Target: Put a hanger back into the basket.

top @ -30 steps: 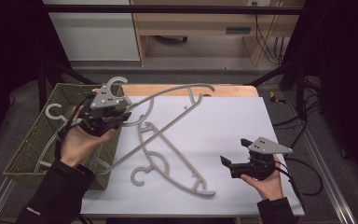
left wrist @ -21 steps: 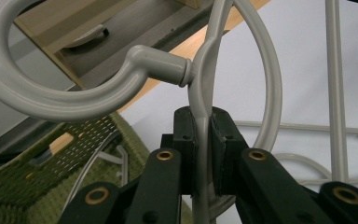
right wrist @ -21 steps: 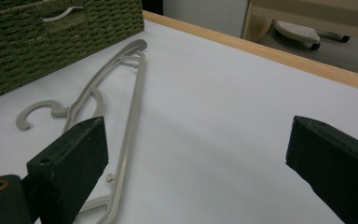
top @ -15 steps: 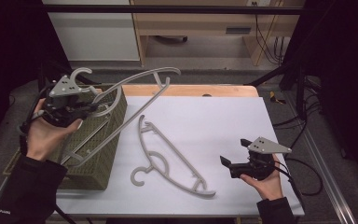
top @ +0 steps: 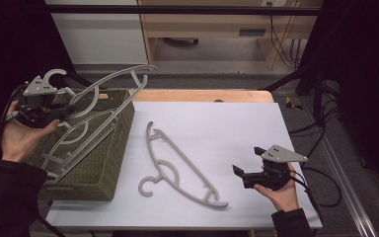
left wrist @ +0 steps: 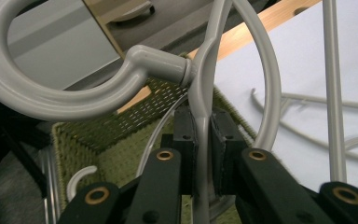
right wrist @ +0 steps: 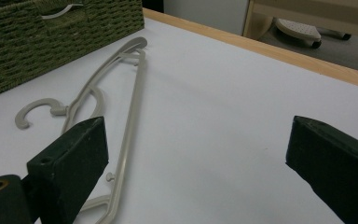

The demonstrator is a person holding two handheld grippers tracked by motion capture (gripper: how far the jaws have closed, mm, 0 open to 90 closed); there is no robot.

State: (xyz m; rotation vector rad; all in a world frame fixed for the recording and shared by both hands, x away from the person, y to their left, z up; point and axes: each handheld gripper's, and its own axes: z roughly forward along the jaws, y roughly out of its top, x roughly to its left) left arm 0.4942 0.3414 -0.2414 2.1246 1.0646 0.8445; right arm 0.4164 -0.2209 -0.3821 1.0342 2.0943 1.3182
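Table (top: 237, 123): white top, wood strip along the far edge, under both grippers.

Basket (top: 98, 163): green woven, at the table's left end, directly below the left gripper. In the right gripper view it (right wrist: 51, 42) sits far ahead and to the left of the jaws. More grey hangers lie inside it; one hook (left wrist: 81, 179) shows in the left gripper view, below-left of the jaws.

Held hanger (top: 106, 94): grey plastic, tilted. Its body runs from the left gripper out toward the table's middle, over the basket, and its lower bar reaches down into the basket. Hook (left wrist: 51, 79) curls up and left just past the jaw tips.

Second hanger (top: 177, 168): same grey type, lying flat on the table, between the two grippers, just left of the right gripper. In the right gripper view it (right wrist: 121, 112) runs ahead from the left jaw, hook end to the left.

Left gripper (top: 66, 109): in the person's left hand, raised above the basket. Jaws clamped on the held hanger's neck (left wrist: 203, 135), just below the hook joint.

Right gripper (top: 237, 170): in the person's right hand, low over the table's near right area, pointing left at the flat hanger. Jaws spread wide, nothing between them.
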